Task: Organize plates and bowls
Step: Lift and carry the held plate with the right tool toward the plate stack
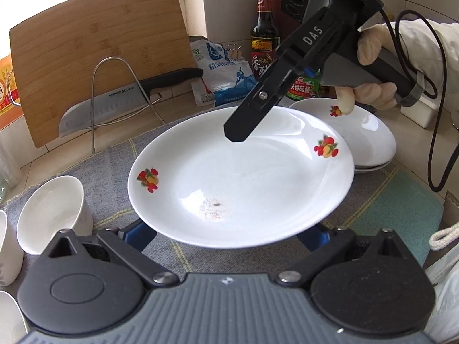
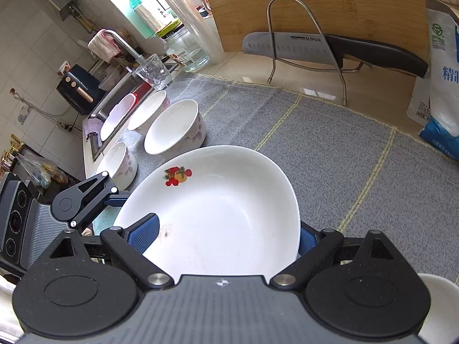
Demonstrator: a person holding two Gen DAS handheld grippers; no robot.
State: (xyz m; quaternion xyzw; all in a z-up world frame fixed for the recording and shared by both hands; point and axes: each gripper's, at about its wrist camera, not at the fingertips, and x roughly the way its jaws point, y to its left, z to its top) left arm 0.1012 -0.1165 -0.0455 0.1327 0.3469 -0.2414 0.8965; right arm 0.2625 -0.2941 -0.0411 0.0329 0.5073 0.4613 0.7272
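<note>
plate (image 1: 241, 177) near rim hides left hand-held gripper (image 1: 229, 235) fingertips.

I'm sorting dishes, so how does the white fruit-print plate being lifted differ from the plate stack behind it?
The lifted white fruit-print plate is single, held above the grey cloth and has a reddish smear; the stacked white plates rest on the counter, the top one looking clean. Both carry the same fruit print.

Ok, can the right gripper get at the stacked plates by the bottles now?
Probably not yet: the right gripper has the fruit-print plate between its fingers. The stacked plates lie uncovered, so the way looks free once that is put down.
</note>
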